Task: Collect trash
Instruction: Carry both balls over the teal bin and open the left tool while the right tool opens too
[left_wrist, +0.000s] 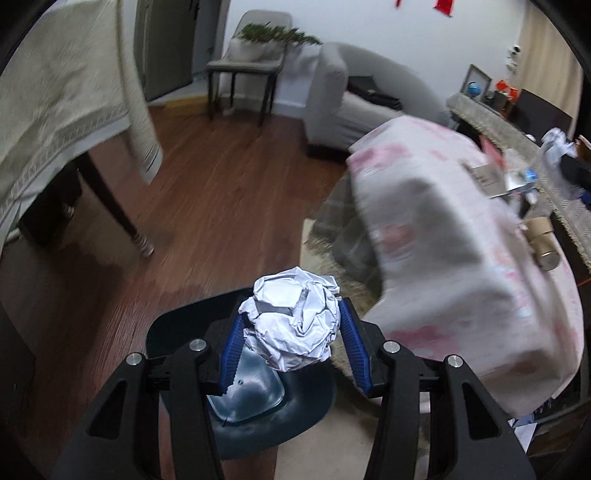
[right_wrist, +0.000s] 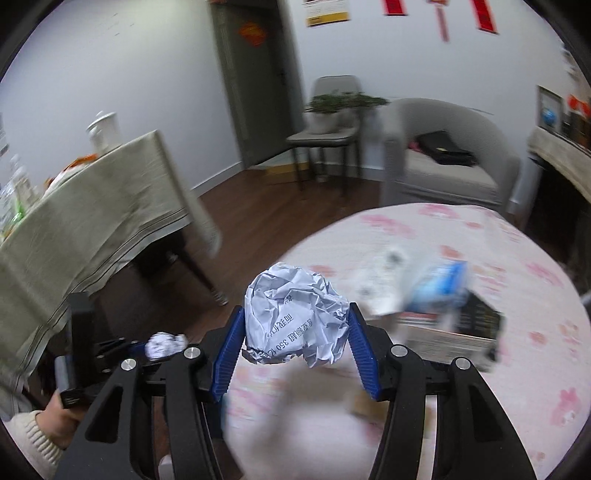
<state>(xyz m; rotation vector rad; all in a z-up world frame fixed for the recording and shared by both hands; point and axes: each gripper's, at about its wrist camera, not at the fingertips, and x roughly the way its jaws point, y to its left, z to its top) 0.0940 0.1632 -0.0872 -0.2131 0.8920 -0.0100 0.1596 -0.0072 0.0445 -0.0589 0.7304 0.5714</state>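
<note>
You have a load in each hand. Your left gripper (left_wrist: 291, 328) has its jaws closed on a white paper ball (left_wrist: 293, 317), and that ball hangs right over the dark blue bin (left_wrist: 177, 328) on the wooden floor (left_wrist: 221, 184), whose rim and pale inner bottom show just beneath the blue pads. Your right gripper (right_wrist: 297, 332) has its jaws clamped on a printed paper ball (right_wrist: 295, 317), held above the near edge of the pink-flowered counter (right_wrist: 461, 236).

The step in hand looks like the drop-off: one ball is at the bin, the other is not there yet. Next, you would part the left jaws while the ball sits over the mouth, not the rim, so it falls inside. Then swing the right hand across to the same spot and release.

Farther out on the counter, more trash waits: a blurred blue-and-white carton (right_wrist: 439, 284) and a dark flat box (right_wrist: 454, 332). From the left wrist view a cardboard roll (left_wrist: 541, 240) lies at the counter's far side. Those look like the next pickups.
</note>
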